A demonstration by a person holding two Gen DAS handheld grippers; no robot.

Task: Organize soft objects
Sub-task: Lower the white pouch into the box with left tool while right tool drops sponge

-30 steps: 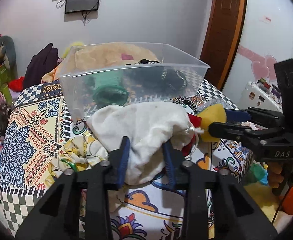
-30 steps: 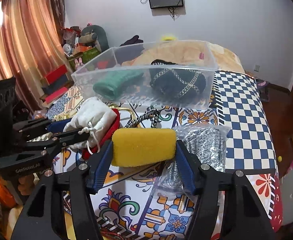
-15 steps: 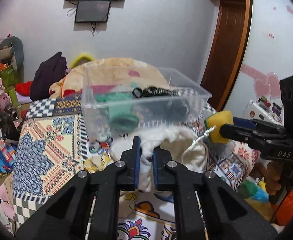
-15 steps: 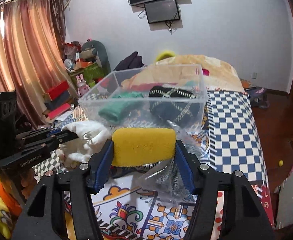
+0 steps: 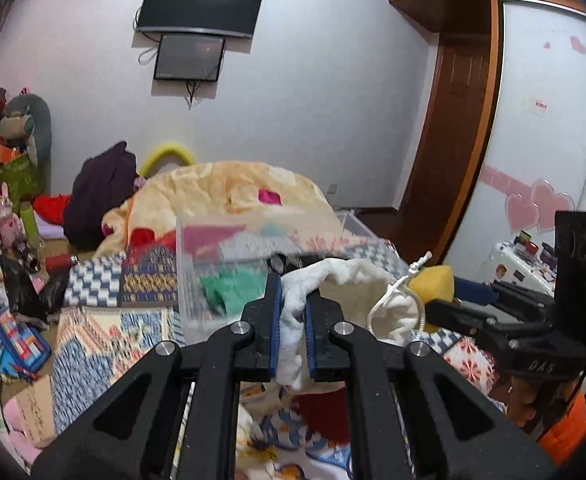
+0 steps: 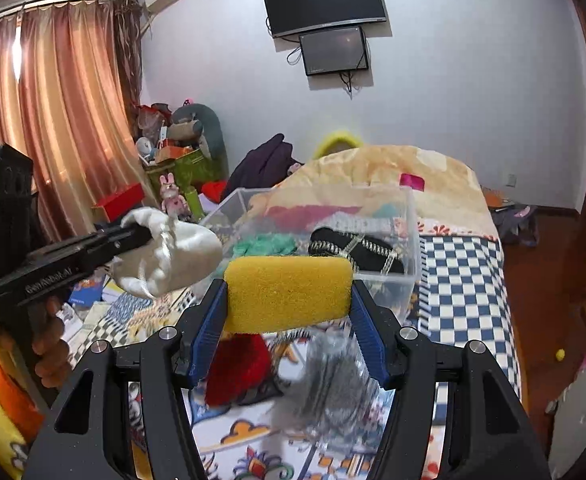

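My left gripper [image 5: 293,304] is shut on a white drawstring pouch [image 5: 357,292] and holds it in the air in front of the clear plastic bin [image 5: 221,272]. The pouch also shows in the right wrist view [image 6: 173,256], hanging from the left gripper [image 6: 141,234]. My right gripper [image 6: 289,304] is shut on a yellow sponge [image 6: 289,296], raised above the bed, just short of the bin [image 6: 409,240]. The bin holds a green cloth [image 6: 261,244] and a black patterned item [image 6: 357,252]. The sponge shows at the right of the left wrist view [image 5: 433,282].
On the patterned bedspread [image 6: 465,292] under the right gripper lie a red soft item [image 6: 237,368] and a clear bag of grey material [image 6: 333,380]. A peach blanket [image 5: 221,196] is heaped behind the bin. Clutter stands at the left by the curtain [image 6: 53,120].
Both grippers have risen from the bed. The left one closed on the white pouch and lifted it; the right one lifted the sponge toward the bin.
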